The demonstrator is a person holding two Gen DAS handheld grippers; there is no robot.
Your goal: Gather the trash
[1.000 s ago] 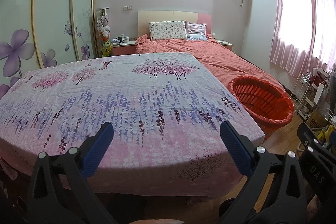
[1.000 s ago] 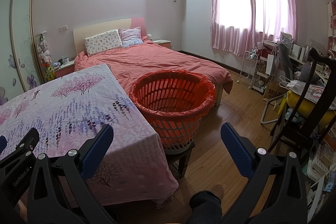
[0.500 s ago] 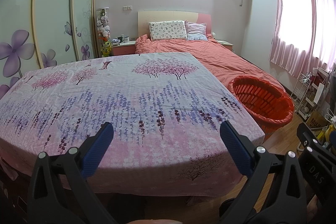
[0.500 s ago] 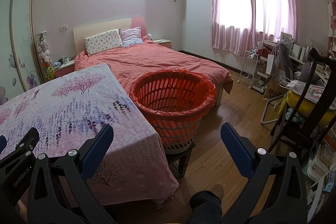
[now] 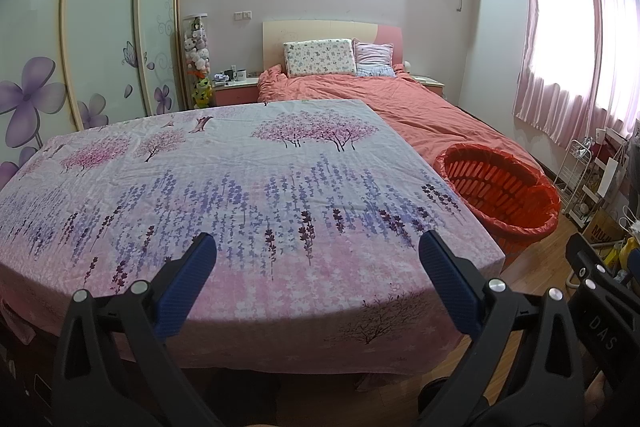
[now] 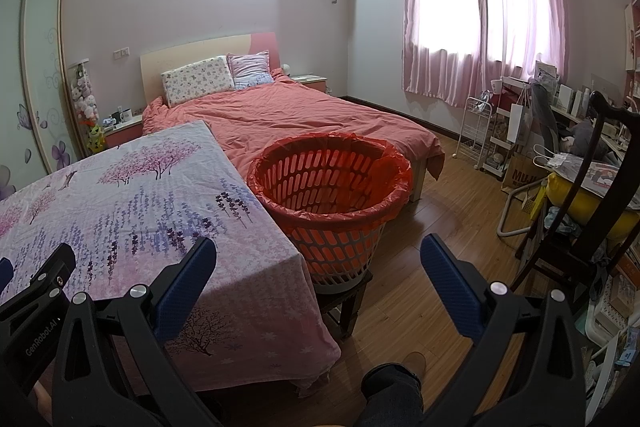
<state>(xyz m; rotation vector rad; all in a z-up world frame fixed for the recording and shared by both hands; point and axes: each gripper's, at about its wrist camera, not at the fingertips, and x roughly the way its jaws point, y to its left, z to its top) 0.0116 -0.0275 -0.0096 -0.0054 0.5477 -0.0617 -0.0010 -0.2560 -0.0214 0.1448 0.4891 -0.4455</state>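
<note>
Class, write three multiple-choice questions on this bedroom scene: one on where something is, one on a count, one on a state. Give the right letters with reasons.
1. Where does the red slotted plastic basket lined with a red bag stand?
A. on the coral-covered bed
B. on a low dark stool beside the floral-cloth table
C. under the window

2. How many pillows lie at the headboard?
A. one
B. two
C. four

3. How are the blue-padded fingers of both grippers?
A. spread apart, holding nothing
B. shut on a wrapper
C. shut on the cloth

Answers: 1 B, the stool shows under it at the edge of the floral cloth. 2 B, a floral pillow and a striped pillow. 3 A, left gripper and right gripper show empty gaps.
</note>
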